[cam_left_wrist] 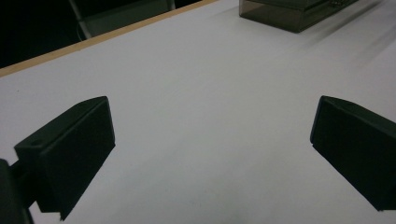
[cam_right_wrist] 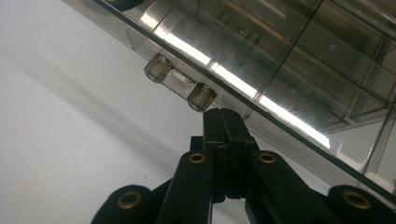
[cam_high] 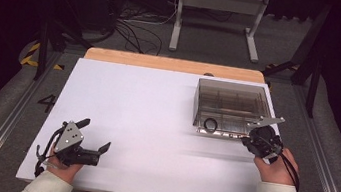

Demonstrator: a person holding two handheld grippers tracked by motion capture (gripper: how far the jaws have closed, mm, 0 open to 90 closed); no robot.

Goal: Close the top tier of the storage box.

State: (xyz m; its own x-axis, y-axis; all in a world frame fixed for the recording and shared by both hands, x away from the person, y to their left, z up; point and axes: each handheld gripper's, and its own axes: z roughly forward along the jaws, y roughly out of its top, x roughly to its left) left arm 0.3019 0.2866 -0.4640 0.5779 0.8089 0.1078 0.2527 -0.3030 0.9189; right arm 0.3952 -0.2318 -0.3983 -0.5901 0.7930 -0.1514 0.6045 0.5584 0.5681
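So the right tongs (cam_right_wrist: 223, 116) are pressed flat together, nothing pinched, with the tip parked right at the near front edge of the smoky clear organizer box (cam_high: 230, 107). It's just beside the little clear latch (cam_right_wrist: 180, 81), which sits slightly up and to the left of the tip in the right gripper view. The box is at the far right of the white desk (cam_high: 129, 120), long side facing the person. The left tongs (cam_high: 94, 138) are spread wide, empty, well apart from the box at the near left. My guess: the right hand goes for the latch.
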